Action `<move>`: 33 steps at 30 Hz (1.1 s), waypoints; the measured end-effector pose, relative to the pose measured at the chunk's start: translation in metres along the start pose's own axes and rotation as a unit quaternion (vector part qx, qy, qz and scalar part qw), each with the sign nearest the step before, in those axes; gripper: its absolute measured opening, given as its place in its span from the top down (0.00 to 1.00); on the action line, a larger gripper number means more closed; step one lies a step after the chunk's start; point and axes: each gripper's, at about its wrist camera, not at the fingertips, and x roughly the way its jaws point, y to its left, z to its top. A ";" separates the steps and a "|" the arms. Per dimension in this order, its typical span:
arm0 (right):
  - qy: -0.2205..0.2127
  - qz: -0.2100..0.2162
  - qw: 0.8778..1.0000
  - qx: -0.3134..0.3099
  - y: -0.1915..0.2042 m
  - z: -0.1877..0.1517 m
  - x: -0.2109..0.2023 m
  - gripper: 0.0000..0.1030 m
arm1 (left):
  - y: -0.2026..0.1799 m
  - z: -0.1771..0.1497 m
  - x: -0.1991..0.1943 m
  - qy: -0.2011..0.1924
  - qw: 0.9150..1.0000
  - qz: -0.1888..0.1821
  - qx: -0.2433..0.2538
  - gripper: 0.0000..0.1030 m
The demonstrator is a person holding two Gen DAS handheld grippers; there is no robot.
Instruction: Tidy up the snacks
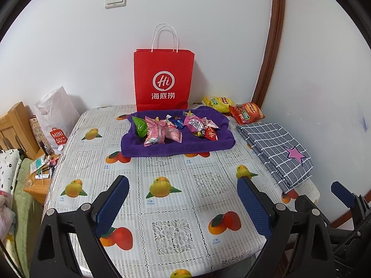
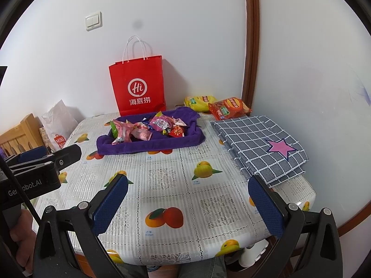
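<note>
**Snacks piled, both grippers waiting**

While the snack packets [image 1: 176, 127] lie heaped on the purple towel [image 1: 176, 147], just before the red bag [image 1: 163, 78], the left gripper [image 1: 183, 205] and right gripper [image 2: 187, 205] hover well short of the towel, jaws spread and empty, probably ready for reaching.

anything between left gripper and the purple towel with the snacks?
Nothing: only bare fruit-print tablecloth between the open left gripper and the purple towel, clearest in the left wrist view.
</note>
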 end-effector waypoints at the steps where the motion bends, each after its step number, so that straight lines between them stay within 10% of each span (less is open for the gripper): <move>1: 0.000 0.000 1.000 0.000 0.000 0.000 0.000 0.01 | 0.000 0.000 0.000 0.000 1.000 0.000 0.000 0.08; 33: -0.007 0.004 1.000 -0.002 0.003 -0.001 -0.008 0.01 | -0.002 -0.002 -0.001 0.001 1.000 -0.002 0.000 0.08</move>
